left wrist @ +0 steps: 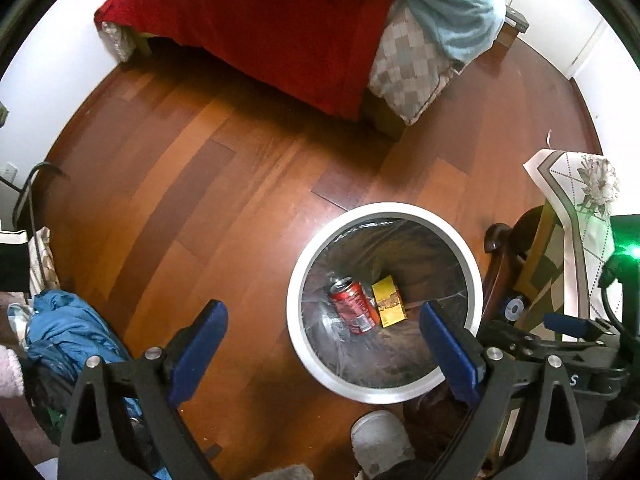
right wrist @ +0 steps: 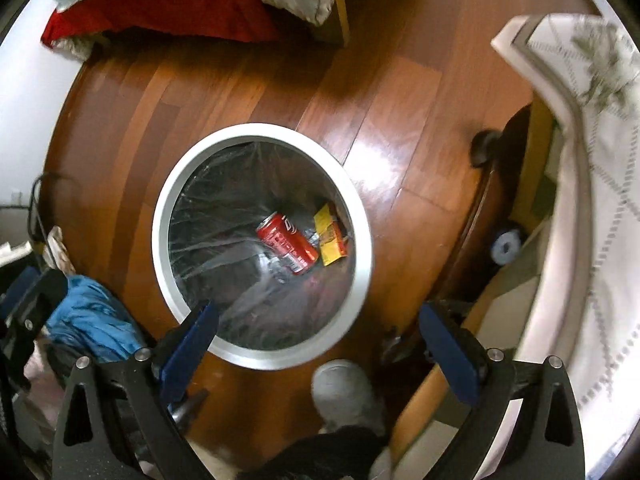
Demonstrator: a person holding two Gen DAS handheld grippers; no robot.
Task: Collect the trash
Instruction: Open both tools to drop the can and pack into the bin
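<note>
A round white-rimmed bin [left wrist: 298, 280] [right wrist: 160, 236] with a clear liner stands on the wood floor. At its bottom lie a red soda can [left wrist: 355, 307] [right wrist: 289, 243] and a yellow carton [left wrist: 389, 301] [right wrist: 330, 236], side by side. My left gripper [left wrist: 323, 322] hangs above the bin's near-left rim, jaws wide apart with nothing between them. My right gripper [right wrist: 318, 328] is over the bin's near edge, also wide open and empty. In the left wrist view the right gripper's blue pad [left wrist: 568, 324] shows at the far right.
A bed with red cover [left wrist: 280, 40] and pale blue blanket stands beyond the bin. A table with a floral cloth [left wrist: 580, 208] [right wrist: 580, 160] is on the right. Blue clothing [left wrist: 72, 332] [right wrist: 92, 320] is piled at left. A person's grey slipper [left wrist: 380, 440] [right wrist: 344, 392] is just below the bin.
</note>
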